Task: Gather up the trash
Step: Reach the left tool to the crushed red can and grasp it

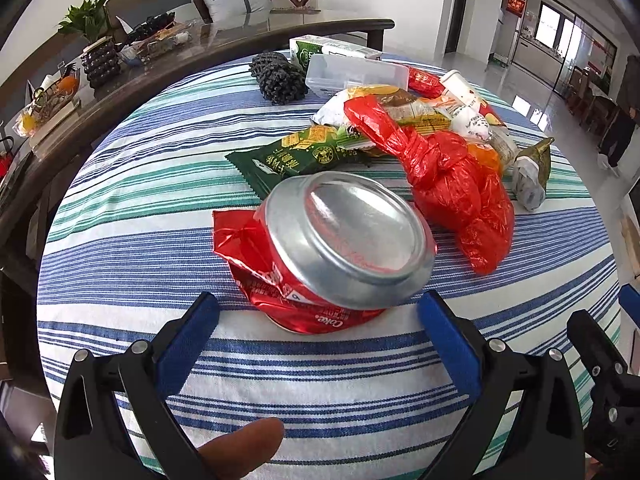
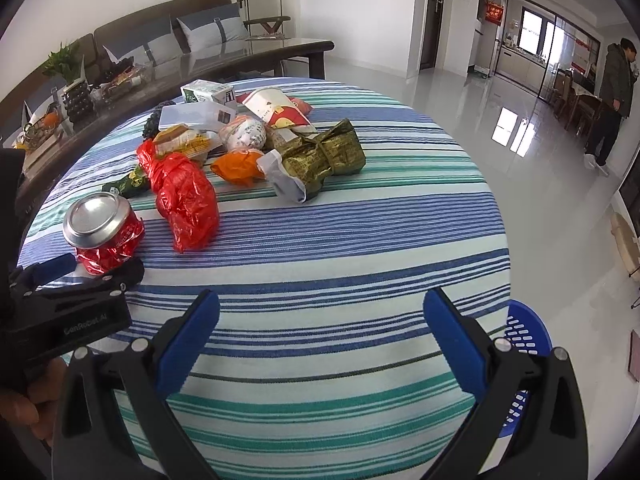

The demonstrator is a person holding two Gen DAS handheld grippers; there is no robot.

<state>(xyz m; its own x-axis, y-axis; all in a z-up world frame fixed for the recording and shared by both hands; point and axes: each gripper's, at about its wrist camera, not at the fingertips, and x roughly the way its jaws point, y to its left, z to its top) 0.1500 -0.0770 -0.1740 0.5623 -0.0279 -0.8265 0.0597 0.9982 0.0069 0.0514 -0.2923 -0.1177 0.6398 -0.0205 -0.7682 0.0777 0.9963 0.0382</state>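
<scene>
The left gripper (image 1: 318, 304) is spread wide, its blue-padded fingers (image 1: 188, 340) set on either side of a crushed red cola can (image 1: 332, 252) without touching it. The can stands tilted on the striped tablecloth (image 1: 160, 208), its silver base turned toward the camera, and nothing is held between the pads. A fingertip of the person's hand (image 1: 244, 448) is seen at the lower edge of the left wrist view.

The right gripper (image 2: 322, 308) is likewise released, and only bare cloth is seen between its fingers (image 2: 452, 340). It is held over the near side of the table, well apart from the trash.

Just beyond the can a knotted red plastic bag (image 1: 448, 184) is laid, and beside that a green snack wrapper (image 1: 288, 156). Farther back the rest of the trash is heaped: an orange wrapper (image 2: 238, 166), a crumpled green-and-gold packet (image 2: 324, 154), a clear plastic box (image 1: 356, 74), a paper cup (image 2: 276, 110) and a milk carton (image 2: 208, 92). A dark knobbly object (image 1: 278, 76) is seen beside the box; what it is cannot be told.

Past the table edge on the right, part of a blue perforated basket (image 2: 524, 336) is seen, at what appears to be floor level.
</scene>
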